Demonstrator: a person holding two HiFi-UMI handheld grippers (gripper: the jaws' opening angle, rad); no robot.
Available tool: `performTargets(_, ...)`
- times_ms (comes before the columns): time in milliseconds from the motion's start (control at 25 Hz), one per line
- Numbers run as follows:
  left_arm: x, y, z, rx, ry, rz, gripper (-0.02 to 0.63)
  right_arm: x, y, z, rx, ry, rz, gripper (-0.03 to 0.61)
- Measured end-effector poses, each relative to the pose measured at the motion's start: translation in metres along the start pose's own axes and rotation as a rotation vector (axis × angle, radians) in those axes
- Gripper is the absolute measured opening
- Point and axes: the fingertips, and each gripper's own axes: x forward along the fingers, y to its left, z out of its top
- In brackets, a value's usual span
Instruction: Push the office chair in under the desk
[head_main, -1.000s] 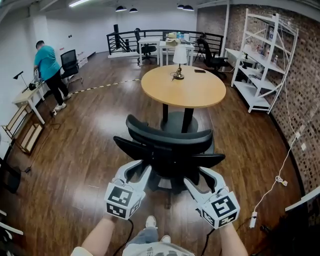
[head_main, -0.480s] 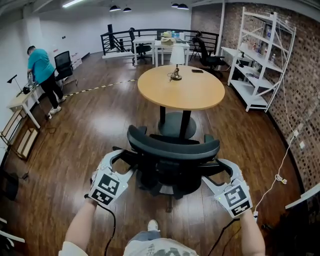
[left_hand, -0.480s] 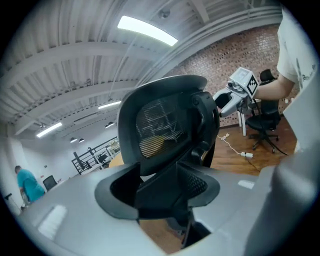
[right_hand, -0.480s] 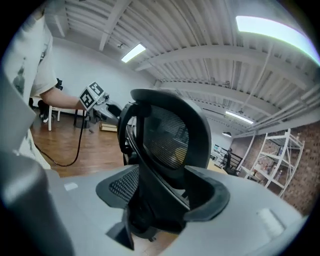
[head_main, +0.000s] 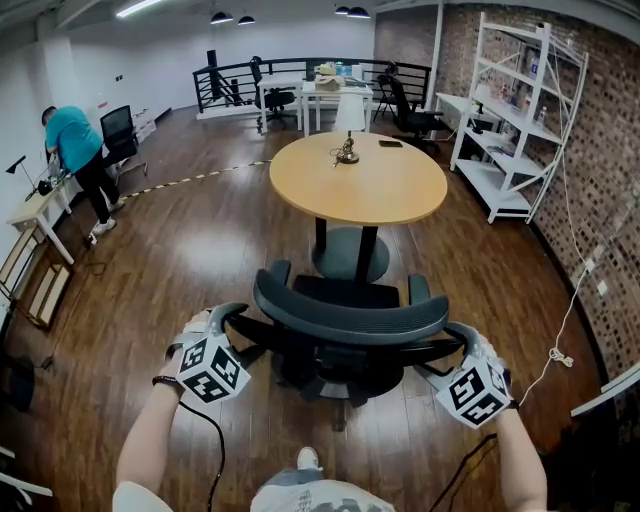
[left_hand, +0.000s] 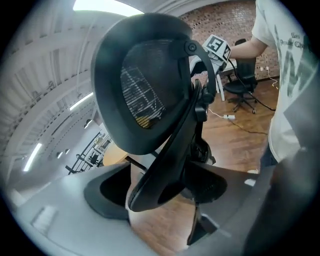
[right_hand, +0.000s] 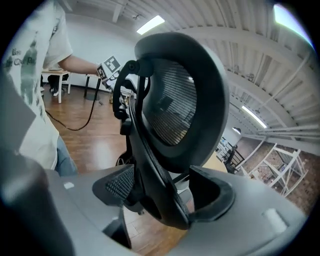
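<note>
A black mesh office chair (head_main: 350, 315) stands with its back to me, facing the round wooden table (head_main: 360, 180) on a pedestal. My left gripper (head_main: 232, 318) sits at the left end of the backrest frame, my right gripper (head_main: 455, 335) at the right end. In the left gripper view the jaws (left_hand: 165, 195) straddle the black frame arm below the mesh backrest (left_hand: 145, 85). The right gripper (right_hand: 165, 195) straddles the frame on its side of the backrest (right_hand: 185, 110). Both pairs of jaws have just been opening and stand wide, with the frame between them.
A lamp (head_main: 348, 120) and a small dark object stand on the table. A white shelf unit (head_main: 510, 120) lines the brick wall at right, with a cable (head_main: 560, 340) on the floor. A person in a teal shirt (head_main: 72, 140) works at a desk far left. More desks and chairs stand behind.
Both grippers have spread apart from behind the chair's back to its left and right ends, and their jaws have opened. The chair now stands nearer the table.
</note>
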Motion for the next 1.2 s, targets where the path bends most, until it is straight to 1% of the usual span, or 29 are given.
performTargets(80, 0.008, 0.003, -0.002, 0.039, 0.015, 0.015, 0.345, 0.004, -0.004, -0.001, -0.013, 0.013, -0.018, 0.331)
performTargets(160, 0.013, 0.004, -0.002, 0.063, 0.017, 0.023, 0.325, 0.004, -0.007, -0.001, -0.007, 0.016, -0.035, 0.329)
performTargets(280, 0.017, 0.002, -0.003, 0.075, 0.007, 0.017, 0.290, 0.004, -0.006, -0.006, -0.015, 0.067, -0.044, 0.303)
performTargets(360, 0.017, 0.002, -0.004, 0.080, -0.005, 0.016, 0.288, 0.007, -0.004, -0.012, -0.034, 0.107, -0.037, 0.288)
performTargets(400, 0.016, 0.002, -0.004, 0.082, -0.007, 0.014, 0.287, 0.009, -0.002, -0.013, -0.034, 0.112, -0.029, 0.277)
performTargets(440, 0.016, 0.002, -0.005, 0.084, -0.006, 0.011, 0.285, 0.010, 0.000, -0.014, -0.031, 0.109, -0.021, 0.256)
performTargets(680, 0.024, 0.005, -0.002, 0.072, -0.001, -0.009, 0.282, 0.016, -0.004, -0.015, -0.008, 0.088, 0.008, 0.249)
performTargets(960, 0.031, 0.014, -0.006, 0.062, -0.008, 0.002, 0.285, 0.026, -0.006, -0.013, 0.015, 0.088, -0.018, 0.252)
performTargets(1200, 0.049, 0.033, -0.001, 0.051, -0.010, 0.000, 0.287, 0.040, -0.025, -0.011, 0.047, 0.097, -0.047, 0.259)
